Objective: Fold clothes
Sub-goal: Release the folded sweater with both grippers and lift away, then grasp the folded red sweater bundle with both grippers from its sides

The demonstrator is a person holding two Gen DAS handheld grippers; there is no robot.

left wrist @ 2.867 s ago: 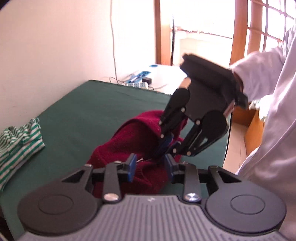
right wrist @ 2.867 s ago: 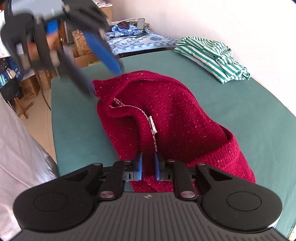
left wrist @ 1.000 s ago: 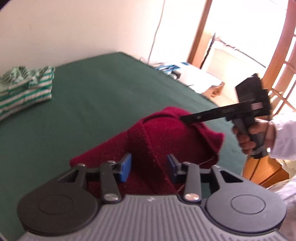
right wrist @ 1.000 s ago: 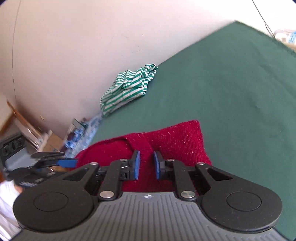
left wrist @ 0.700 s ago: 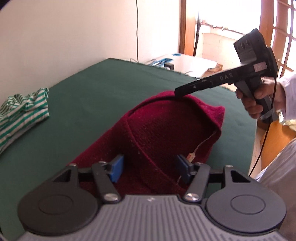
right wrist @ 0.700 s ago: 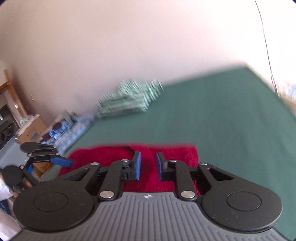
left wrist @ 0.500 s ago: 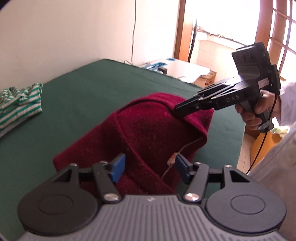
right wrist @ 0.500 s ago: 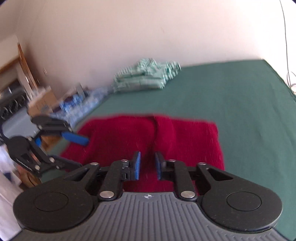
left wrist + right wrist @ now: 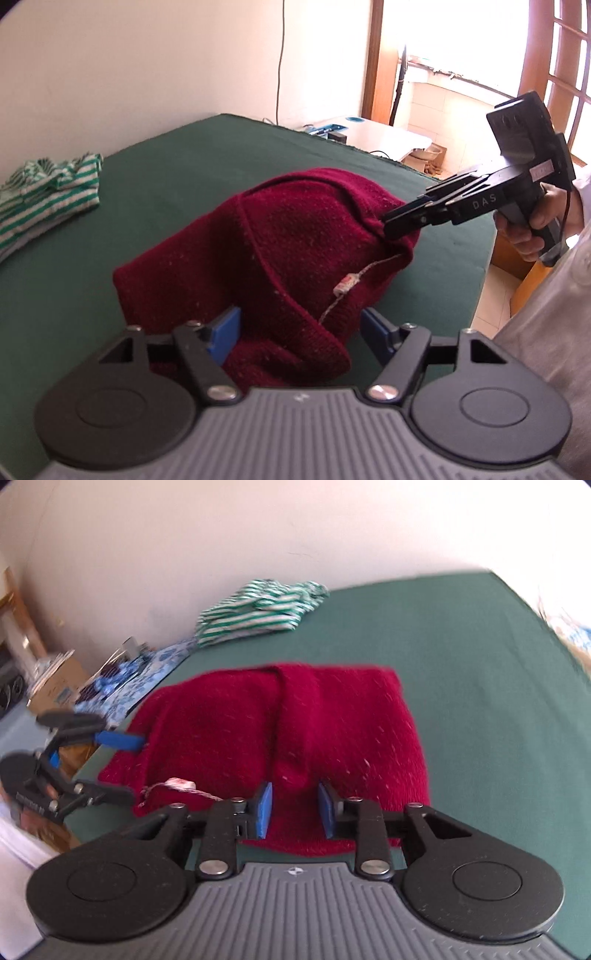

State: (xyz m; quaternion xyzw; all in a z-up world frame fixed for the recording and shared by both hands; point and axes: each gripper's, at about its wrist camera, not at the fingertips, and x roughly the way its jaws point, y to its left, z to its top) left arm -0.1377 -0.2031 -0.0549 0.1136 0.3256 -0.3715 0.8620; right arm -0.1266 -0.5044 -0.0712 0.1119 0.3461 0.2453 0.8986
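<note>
My left gripper [image 9: 300, 330] stands wide apart over the near end of the dark red knitted sweater [image 9: 295, 243], and its jaws have just been opening. The blue pads [image 9: 224, 328] are on each side of a thick fold of the knit and do not squeeze it, so this grip is released. The sweater lies folded in a low heap on the green table cover [image 9: 166, 162], in the middle of the left wrist view, with a thin string and a small tag [image 9: 345, 286] hanging at about 3 o'clock from its centre.

My right gripper [image 9: 293, 810] has also just been opening its jaws. A ridge of the red knit rises between the blue pads [image 9: 264, 808] – I think they no longer pinch it, but this view is blurred. In the left wrist view the right gripper's tips reach the sweater's edge at about 2 o'clock, and my hand [image 9: 528, 229] is around the handle.

A folded green and white striped shirt [image 9: 48, 192] lies well apart from the sweater, at about 10 o'clock, near the wall.
</note>
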